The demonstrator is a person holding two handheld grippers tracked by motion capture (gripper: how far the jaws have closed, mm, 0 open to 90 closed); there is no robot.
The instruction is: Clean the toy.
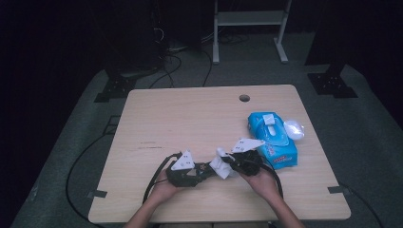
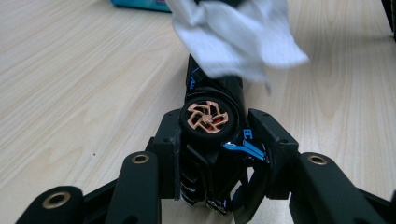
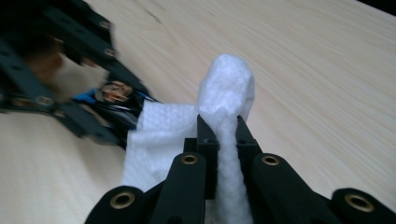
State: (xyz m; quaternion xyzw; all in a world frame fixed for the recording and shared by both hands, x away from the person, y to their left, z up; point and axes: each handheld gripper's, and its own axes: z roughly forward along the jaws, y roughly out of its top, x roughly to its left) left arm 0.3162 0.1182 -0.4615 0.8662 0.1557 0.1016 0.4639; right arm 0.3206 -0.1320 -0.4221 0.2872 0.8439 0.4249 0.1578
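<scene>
Grey carpet spread around the pale wooden bench [image 1: 190,118], and the far room lay dark; a white metal frame [image 1: 249,28] stood on the floor at twelve o'clock, and black stand feet sat off the bench's two far corners. One round hole [image 1: 244,98] pierced the bench top near its far edge, at about one o'clock from the centre. Most of the top lay bare: the whole left half and the far strip offered free room, while the work sat close to the near edge at six o'clock.

One blue pack of wipes [image 1: 272,140] lay at three o'clock, near the right edge, with one white lid-like piece [image 1: 294,128] touching its right side.

Two grippers met near the front edge, each held in one hand. At seven o'clock, the left gripper [image 2: 219,154] was clamped on one black toy car [image 2: 212,140] with blue stripes, one copper-spoked wheel [image 2: 208,116] facing its camera; the car was held just above the bench, nose pointing toward the other gripper. From five o'clock, the right gripper [image 3: 219,135] was pinched tight on one white wipe [image 3: 224,93], bunched above the jaws and draped over the far end of the car, touching it.

One black cable [image 1: 154,178] looped from the left gripper toward the near edge.
</scene>
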